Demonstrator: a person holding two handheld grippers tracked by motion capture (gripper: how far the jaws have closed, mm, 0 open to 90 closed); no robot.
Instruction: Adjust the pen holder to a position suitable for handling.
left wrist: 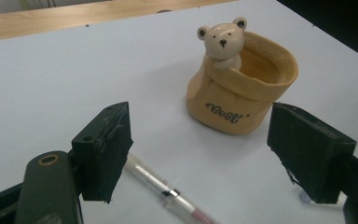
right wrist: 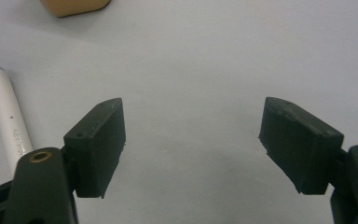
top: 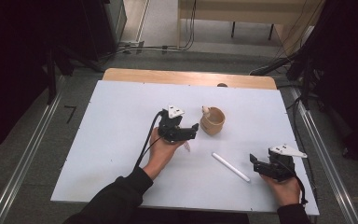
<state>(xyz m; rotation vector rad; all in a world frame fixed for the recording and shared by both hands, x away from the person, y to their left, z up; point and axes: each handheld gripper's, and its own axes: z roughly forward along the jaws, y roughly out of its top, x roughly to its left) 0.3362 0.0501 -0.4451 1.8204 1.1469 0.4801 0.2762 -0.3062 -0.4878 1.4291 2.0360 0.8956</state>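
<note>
Fingers of the left gripper (left wrist: 200, 154) spread wide, released, above the pen (left wrist: 168, 191), beside the bear pot (left wrist: 240, 88).

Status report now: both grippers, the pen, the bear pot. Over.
Left gripper open, over clear pen lying on table. Right gripper open, empty, beside white pen. Bear pot upright, path clear.
</note>
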